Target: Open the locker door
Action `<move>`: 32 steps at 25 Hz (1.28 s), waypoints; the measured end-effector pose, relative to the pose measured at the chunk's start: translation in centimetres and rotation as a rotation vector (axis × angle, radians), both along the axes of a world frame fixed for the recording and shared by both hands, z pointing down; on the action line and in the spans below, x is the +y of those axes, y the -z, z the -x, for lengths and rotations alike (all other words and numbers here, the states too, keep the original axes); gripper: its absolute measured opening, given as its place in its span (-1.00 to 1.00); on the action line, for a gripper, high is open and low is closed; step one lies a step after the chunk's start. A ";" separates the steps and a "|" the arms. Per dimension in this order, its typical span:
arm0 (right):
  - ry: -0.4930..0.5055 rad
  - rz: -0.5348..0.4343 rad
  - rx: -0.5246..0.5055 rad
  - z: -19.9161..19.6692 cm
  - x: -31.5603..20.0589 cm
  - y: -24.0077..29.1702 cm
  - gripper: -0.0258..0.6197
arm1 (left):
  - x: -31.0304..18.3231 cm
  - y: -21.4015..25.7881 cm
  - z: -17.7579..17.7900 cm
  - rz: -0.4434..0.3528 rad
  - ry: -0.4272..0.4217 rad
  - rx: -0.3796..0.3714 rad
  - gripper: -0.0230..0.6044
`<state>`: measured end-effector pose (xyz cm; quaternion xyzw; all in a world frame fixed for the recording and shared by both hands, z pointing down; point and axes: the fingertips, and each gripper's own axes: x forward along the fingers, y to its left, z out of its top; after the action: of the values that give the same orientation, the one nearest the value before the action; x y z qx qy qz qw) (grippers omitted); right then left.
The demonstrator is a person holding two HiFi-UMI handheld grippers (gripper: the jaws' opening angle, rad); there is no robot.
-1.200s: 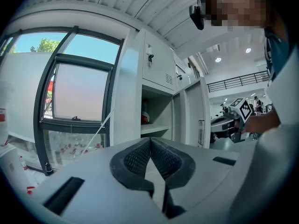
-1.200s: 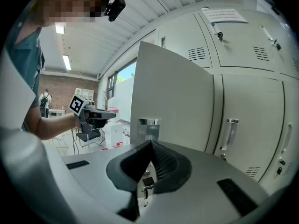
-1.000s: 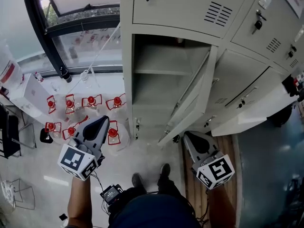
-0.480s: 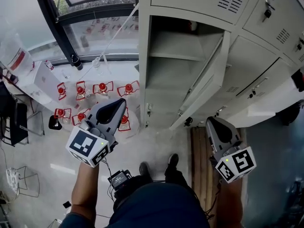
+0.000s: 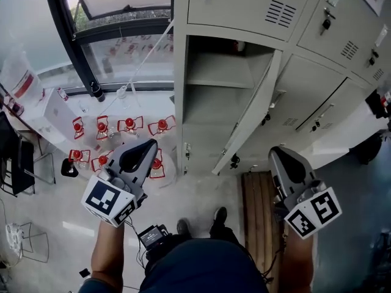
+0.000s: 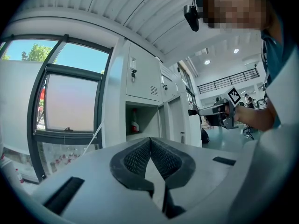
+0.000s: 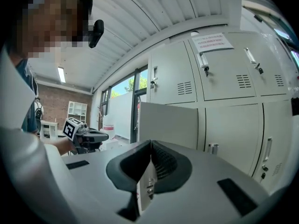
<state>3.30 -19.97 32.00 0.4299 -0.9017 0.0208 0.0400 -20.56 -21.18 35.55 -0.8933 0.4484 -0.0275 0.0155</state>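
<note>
The locker door [image 5: 247,112] stood swung out, ahead of and between both sets of fingers, touching neither. The left gripper [image 5: 142,151] and right gripper [image 5: 284,160] hung low with fingers pressed together on nothing, probably because the door needed no more pulling

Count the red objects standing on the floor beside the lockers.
7 red objects show: four in the far row, three in the nearer row; the left gripper may hide another.
</note>
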 end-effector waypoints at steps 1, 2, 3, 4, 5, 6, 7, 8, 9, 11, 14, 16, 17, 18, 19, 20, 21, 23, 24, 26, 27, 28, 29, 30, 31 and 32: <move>0.002 -0.007 -0.011 -0.1 0.0 0.7 -0.81 | 0.2 0.2 -0.1 -0.002 0.000 -0.001 -0.88; 0.003 -0.014 -0.023 -0.3 0.1 1.4 -0.81 | 0.4 0.4 -0.3 -0.004 0.000 -0.003 -0.88; 0.005 -0.020 -0.036 -0.5 0.1 2.0 -0.81 | 0.5 0.7 -0.4 -0.008 0.001 -0.004 -0.87; 0.007 -0.026 -0.049 -0.7 0.1 2.6 -0.81 | 0.6 0.9 -0.5 -0.013 0.000 -0.006 -0.87; 0.008 -0.030 -0.060 -0.8 0.1 3.1 -0.81 | 0.7 1.2 -0.6 -0.018 0.000 -0.008 -0.88; 0.009 -0.035 -0.066 -1.0 0.0 3.5 -0.81 | 0.8 1.5 -0.6 -0.024 0.000 -0.009 -0.87; 0.009 -0.040 -0.069 -1.1 0.0 3.9 -0.81 | 0.8 1.7 -0.7 -0.029 0.000 -0.010 -0.87; 0.008 -0.044 -0.069 -1.3 -0.2 4.1 -0.81 | 0.8 1.9 -0.8 -0.033 0.000 -0.011 -0.87; 0.007 -0.046 -0.068 -1.4 -0.4 4.2 -0.81 | 0.8 2.0 -0.8 -0.035 0.001 -0.011 -0.88; 0.006 -0.044 -0.063 -1.7 -0.8 4.2 -0.81 | 0.6 2.1 -1.0 -0.034 0.002 -0.010 -0.87; 0.006 -0.041 -0.043 -1.9 -1.5 3.9 -0.81 | 0.2 1.9 -1.1 -0.025 0.005 -0.012 -0.87; 0.002 -0.043 -0.032 -2.0 -1.9 3.7 -0.81 | -0.2 1.9 -1.1 -0.021 0.004 -0.017 -0.87; 0.000 -0.042 -0.030 -2.1 -2.0 3.6 -0.81 | -0.4 1.9 -1.2 -0.020 0.003 -0.018 -0.87; -0.001 -0.041 -0.029 -2.2 -2.2 3.6 -0.81 | -0.5 1.9 -1.3 -0.019 0.002 -0.019 -0.87; -0.002 -0.040 -0.030 -2.3 -2.4 3.5 -0.81 | -0.7 1.9 -1.3 -0.018 0.001 -0.019 -0.87; -0.003 -0.039 -0.031 -2.3 -2.5 3.5 -0.81 | -0.8 1.9 -1.4 -0.017 0.000 -0.020 -0.87; -0.004 -0.038 -0.032 -2.4 -2.7 3.4 -0.81 | -1.0 1.9 -1.4 -0.016 -0.001 -0.021 -0.87; -0.006 -0.036 -0.033 -2.4 -3.0 3.3 -0.81 | -1.3 1.8 -1.4 -0.014 -0.003 -0.023 -0.87; -0.006 -0.035 -0.033 -2.3 -3.1 3.2 -0.81 | -1.5 1.8 -1.4 -0.013 -0.004 -0.024 -0.87; -0.007 -0.033 -0.031 -2.3 -3.4 3.1 -0.82 | -1.7 1.7 -1.4 -0.012 -0.007 -0.025 -0.87; -0.007 -0.032 -0.031 -2.2 -3.5 3.0 -0.81 | -1.9 1.7 -1.4 -0.012 -0.008 -0.025 -0.87; -0.007 -0.030 -0.030 -2.2 -3.5 2.9 -0.81 | -2.0 1.6 -1.3 -0.010 -0.008 -0.026 -0.87; -0.008 -0.029 -0.029 -2.1 -3.6 2.8 -0.81 | -2.1 1.5 -1.3 -0.008 -0.008 -0.026 -0.87; -0.009 -0.027 -0.028 -2.1 -3.7 2.7 -0.81 | -2.2 1.5 -1.2 -0.006 -0.009 -0.026 -0.87; -0.011 -0.026 -0.028 -2.1 -3.8 2.7 -0.81 | -2.3 1.4 -1.2 -0.005 -0.010 -0.026 -0.87; -0.012 -0.025 -0.027 -2.1 -3.9 2.6 -0.81 | -2.4 1.4 -1.2 -0.005 -0.011 -0.027 -0.87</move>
<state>5.36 -23.90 29.38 0.4355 -0.8998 0.0156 0.0224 -19.37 -23.54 34.14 -0.8952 0.4434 -0.0382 0.0237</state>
